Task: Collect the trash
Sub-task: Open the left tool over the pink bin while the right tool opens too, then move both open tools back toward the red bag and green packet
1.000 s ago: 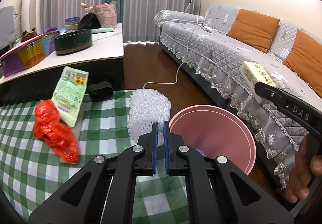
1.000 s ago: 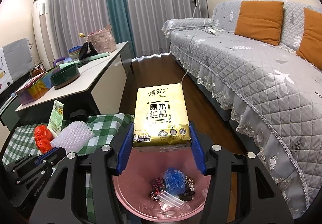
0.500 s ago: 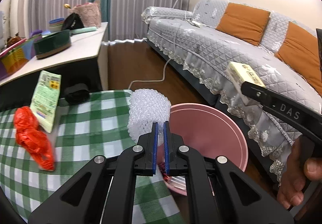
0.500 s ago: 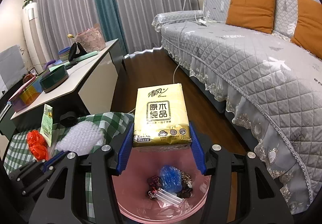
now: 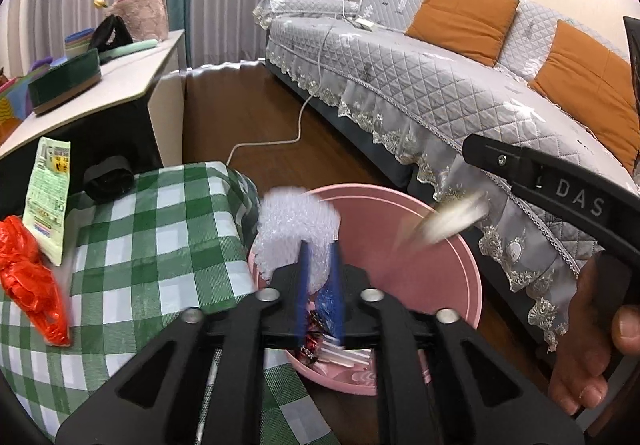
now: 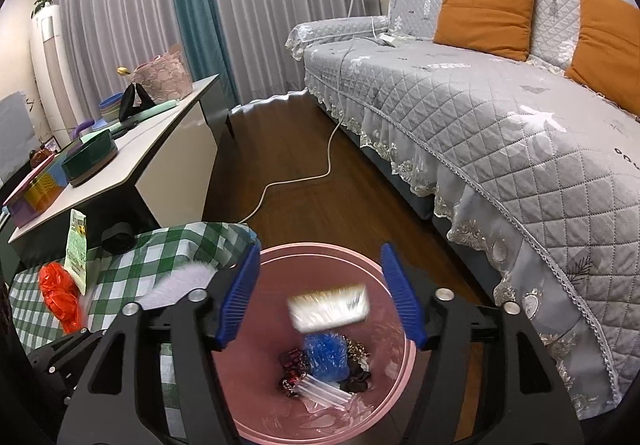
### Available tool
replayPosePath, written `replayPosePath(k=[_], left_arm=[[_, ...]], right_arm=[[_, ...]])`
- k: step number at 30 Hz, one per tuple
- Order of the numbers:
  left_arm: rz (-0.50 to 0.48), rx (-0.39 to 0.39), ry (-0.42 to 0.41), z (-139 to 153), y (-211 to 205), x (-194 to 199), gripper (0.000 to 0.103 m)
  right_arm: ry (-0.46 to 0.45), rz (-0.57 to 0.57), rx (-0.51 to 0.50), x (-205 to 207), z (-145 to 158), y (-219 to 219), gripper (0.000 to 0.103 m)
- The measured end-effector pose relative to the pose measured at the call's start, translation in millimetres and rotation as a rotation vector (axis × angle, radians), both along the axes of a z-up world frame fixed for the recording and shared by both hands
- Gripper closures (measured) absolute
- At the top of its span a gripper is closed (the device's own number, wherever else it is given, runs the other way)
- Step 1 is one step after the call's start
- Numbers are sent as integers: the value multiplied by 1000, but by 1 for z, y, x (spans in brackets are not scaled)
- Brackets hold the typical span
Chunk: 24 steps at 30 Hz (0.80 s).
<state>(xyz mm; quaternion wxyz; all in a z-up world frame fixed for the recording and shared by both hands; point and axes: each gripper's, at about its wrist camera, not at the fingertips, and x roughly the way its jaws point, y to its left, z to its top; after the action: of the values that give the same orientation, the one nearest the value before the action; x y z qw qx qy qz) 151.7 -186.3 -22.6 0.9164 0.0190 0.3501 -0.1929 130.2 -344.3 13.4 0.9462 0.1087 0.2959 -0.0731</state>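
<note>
Right gripper point(image 6: 320, 293) agape, tissue pack point(image 6: 329, 309) airborne; bubble wrap point(image 5: 296, 229) left-view only.

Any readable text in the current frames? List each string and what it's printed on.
"DAS" - on the black arm of the right gripper, seen from the left wrist view.
Green packet on the checked tablecloth: printed all over, too small to read.
Falling tissue pack over the pink bin: motion-blurred, unreadable.
Nothing else legible.
</note>
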Motion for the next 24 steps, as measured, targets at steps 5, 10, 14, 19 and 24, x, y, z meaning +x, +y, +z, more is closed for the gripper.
replayPosePath(k=[5, 10, 14, 19, 24], left_arm=[[21, 0, -1, 2, 9, -4, 78], [39, 6, -13, 9, 23, -13, 78], [57, 12, -33, 20, 39, -23, 78], [86, 13, -53, 32, 64, -31, 78], [117, 21, -72, 43, 92, -38, 78]], right_arm=[[2, -5, 8, 0, 0, 0, 38], [-6, 10, 5, -2, 1, 6, 38], [-14, 34, -9, -7, 3, 17, 38], [-35, 83, -46, -16, 6, 37, 38], [-59, 117, -72, -24, 13, 54, 38]])
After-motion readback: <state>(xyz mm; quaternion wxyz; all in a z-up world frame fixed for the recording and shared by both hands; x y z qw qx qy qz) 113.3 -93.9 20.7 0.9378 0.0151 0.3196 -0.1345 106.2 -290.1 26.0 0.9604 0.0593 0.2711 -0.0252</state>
